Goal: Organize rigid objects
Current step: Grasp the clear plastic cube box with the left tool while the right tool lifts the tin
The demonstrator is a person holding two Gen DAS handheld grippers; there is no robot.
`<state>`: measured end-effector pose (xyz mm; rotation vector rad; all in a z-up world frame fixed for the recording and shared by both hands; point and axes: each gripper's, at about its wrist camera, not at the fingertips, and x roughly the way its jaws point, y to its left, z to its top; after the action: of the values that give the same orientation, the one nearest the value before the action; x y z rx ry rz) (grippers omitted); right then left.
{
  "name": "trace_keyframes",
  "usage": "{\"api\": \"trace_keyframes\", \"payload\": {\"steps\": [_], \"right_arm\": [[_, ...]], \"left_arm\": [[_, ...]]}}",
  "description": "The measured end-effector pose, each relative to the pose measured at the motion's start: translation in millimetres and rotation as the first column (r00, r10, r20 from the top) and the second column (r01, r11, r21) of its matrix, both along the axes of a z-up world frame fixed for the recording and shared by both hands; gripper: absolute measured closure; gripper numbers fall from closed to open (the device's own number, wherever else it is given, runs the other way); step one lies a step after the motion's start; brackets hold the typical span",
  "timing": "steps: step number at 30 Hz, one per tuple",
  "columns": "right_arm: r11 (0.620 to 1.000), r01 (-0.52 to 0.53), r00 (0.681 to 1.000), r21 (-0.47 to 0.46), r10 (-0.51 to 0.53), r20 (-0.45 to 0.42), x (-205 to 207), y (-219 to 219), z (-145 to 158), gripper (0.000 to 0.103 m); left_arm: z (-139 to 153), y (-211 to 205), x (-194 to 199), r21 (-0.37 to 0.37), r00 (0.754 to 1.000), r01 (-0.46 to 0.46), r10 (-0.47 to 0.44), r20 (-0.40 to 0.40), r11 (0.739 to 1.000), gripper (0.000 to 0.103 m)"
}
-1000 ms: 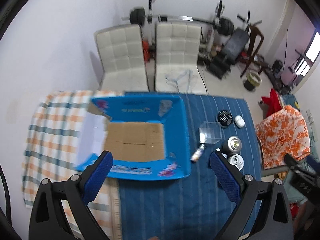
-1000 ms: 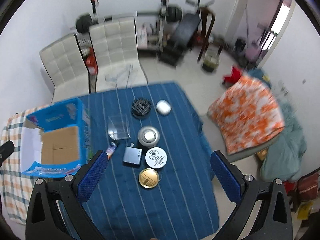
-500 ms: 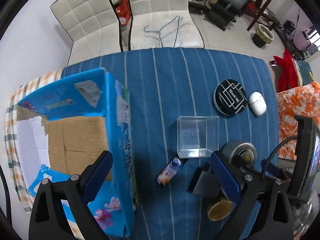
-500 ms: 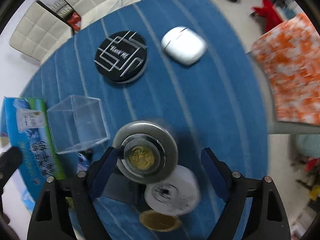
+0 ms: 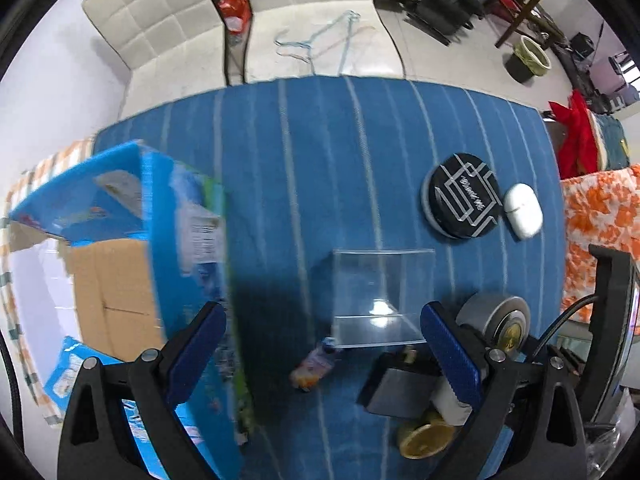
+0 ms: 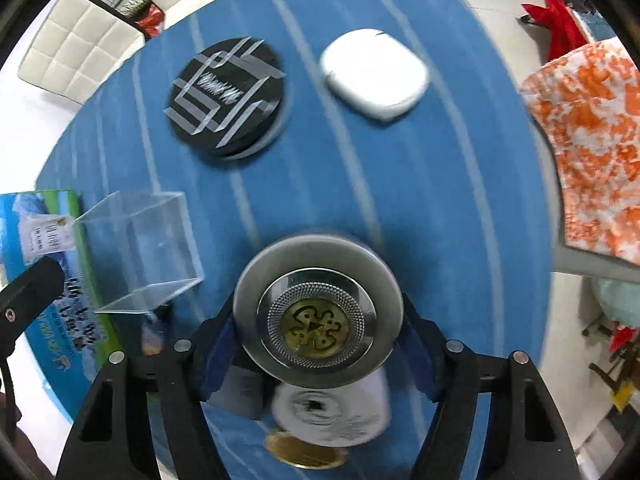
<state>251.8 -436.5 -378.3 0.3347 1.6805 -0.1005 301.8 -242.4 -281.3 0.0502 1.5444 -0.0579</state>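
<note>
Silver round tin (image 6: 318,316) clamped between my right gripper's (image 6: 318,344) blue fingers, my left gripper (image 5: 320,344) spread wide, empty, over the striped cloth (image 5: 320,152).

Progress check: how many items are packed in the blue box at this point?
None packed: the blue box shows only bare cardboard. In hand: the right gripper closes around the silver round tin. Left: black tin, white case, clear cube. The left gripper hangs open.
</note>
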Motion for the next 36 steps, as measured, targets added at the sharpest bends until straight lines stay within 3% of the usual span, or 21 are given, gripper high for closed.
{"api": "trace_keyframes", "payload": {"steps": [8,11,16,21,27,29,32,36], "right_arm": [[1.000,0.000,0.999,0.001,0.000,-0.046,10,-30,4,0.029],[1.000,-0.005,0.999,0.009,0.005,-0.048,12,-39,6,0.028],[0.999,0.006,1.000,0.040,-0.007,0.018,8,-49,19,0.021],[1.000,-0.009,0.999,0.023,0.009,0.031,10,-38,25,0.021],[1.000,0.004,1.000,0.007,-0.004,0.010,10,-36,10,0.021],[1.000,0.019,1.000,0.011,-0.019,-0.002,9,-35,2,0.021],[0.998,0.062,0.997,0.014,-0.061,-0.040,7,-37,-14,0.025],[0.994,0.106,0.994,-0.010,-0.106,-0.021,6,-37,-13,0.026]], "left_arm": [[-34,-20,10,-0.122,0.992,0.010,-0.025,-0.121,0.992,0.001],[-29,-10,9,-0.156,0.991,-0.012,-0.009,-0.131,0.988,0.001],[-18,8,6,-0.146,0.996,-0.031,0.019,-0.088,0.989,0.001],[-55,-9,10,-0.085,0.986,0.018,-0.032,-0.163,0.996,0.002],[-88,-16,1,-0.035,0.980,0.052,-0.057,-0.189,0.998,0.003],[-93,-16,-3,-0.020,0.983,0.065,-0.067,-0.172,0.998,0.012],[-95,-22,-8,-0.013,0.990,0.053,-0.055,-0.131,0.998,0.041],[-91,-27,-22,0.013,0.993,0.065,-0.063,-0.098,0.998,0.042]]}}
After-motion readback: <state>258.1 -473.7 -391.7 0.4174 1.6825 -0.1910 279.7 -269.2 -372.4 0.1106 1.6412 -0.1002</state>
